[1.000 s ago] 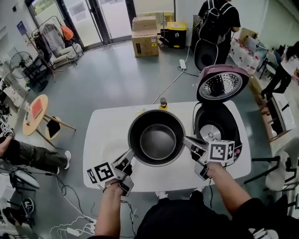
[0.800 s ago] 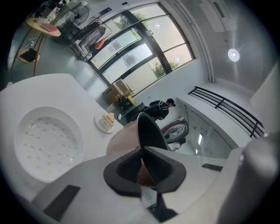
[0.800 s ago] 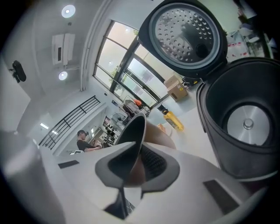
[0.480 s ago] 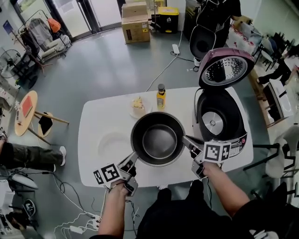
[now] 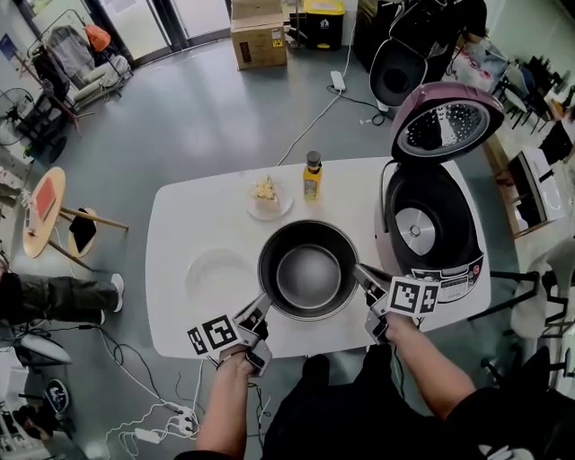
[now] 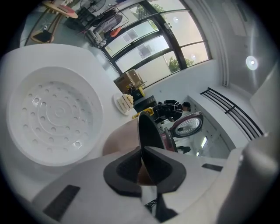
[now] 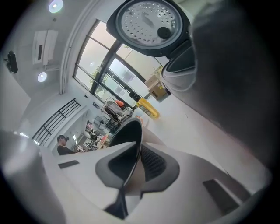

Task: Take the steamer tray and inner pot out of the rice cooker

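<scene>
Both the left gripper (image 5: 260, 307) and right gripper (image 5: 363, 275) have jaws clamped on the dark round metal inner pot (image 5: 308, 275); keep it level while setting it on the white table (image 5: 193, 220).

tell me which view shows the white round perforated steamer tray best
The left gripper view: the white round perforated steamer tray lies at its left, holes plain. The head view shows it only faintly on the white table. The right gripper view misses it.

Grey floor (image 5: 198, 108), cardboard box (image 5: 259, 40) by glass doors (image 5: 148, 18).
</scene>
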Demonstrator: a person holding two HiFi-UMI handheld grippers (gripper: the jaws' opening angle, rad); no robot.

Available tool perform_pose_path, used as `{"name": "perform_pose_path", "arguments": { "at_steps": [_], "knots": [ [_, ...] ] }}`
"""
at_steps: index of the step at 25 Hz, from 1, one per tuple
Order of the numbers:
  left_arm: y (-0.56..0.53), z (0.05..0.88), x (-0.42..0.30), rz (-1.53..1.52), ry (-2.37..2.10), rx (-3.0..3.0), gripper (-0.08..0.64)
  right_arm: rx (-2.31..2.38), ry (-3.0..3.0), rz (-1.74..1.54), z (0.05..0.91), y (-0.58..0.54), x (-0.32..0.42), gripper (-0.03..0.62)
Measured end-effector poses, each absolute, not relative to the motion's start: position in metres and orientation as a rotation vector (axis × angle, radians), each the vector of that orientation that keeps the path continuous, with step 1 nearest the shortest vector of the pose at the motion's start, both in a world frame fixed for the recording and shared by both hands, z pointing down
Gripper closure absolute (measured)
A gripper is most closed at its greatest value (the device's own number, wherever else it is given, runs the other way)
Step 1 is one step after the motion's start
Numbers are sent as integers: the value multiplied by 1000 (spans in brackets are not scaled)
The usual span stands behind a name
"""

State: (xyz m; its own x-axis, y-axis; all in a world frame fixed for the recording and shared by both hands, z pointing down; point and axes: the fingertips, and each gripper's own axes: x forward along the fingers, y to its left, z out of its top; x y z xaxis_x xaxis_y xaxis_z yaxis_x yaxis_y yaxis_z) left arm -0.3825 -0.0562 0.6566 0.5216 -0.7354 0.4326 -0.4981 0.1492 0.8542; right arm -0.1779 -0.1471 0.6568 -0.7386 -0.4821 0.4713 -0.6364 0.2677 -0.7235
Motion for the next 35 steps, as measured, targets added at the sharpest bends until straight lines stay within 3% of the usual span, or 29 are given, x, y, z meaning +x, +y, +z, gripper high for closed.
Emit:
{"name": "perform_pose_path", "arguments": {
  "at_steps": [5,6,8,10,14,16,21,30,35],
  "knots": [
    [-62,658,-382,-202,-1171,1530,530,1086,-2395,1357,661,-148,-178,554],
    [-63,658,-380,-194,-1181,1537,511,1089,-2403,1295,660,-147,-178,551],
    [-64,654,-376,-186,-1184,1549,445,1099,-2427,1165,652,-145,-179,459],
    [-67,645,-374,-172,-1203,1570,379,1114,-2472,1031,632,-146,-181,407],
    [-74,612,-380,-65,-1349,1664,245,1124,-2602,735,570,-150,-183,398],
    [-79,583,-385,-14,-1458,1745,236,1117,-2662,591,538,-151,-186,399],
    [-97,492,-385,148,-1771,2035,250,1104,-2765,239,466,-151,-192,397],
    [-102,389,-363,241,-2153,2250,359,1187,-2825,-204,375,-145,-180,402],
    [-102,372,-351,213,-2192,2293,479,1250,-2820,-293,356,-142,-169,471]
  ]
}}
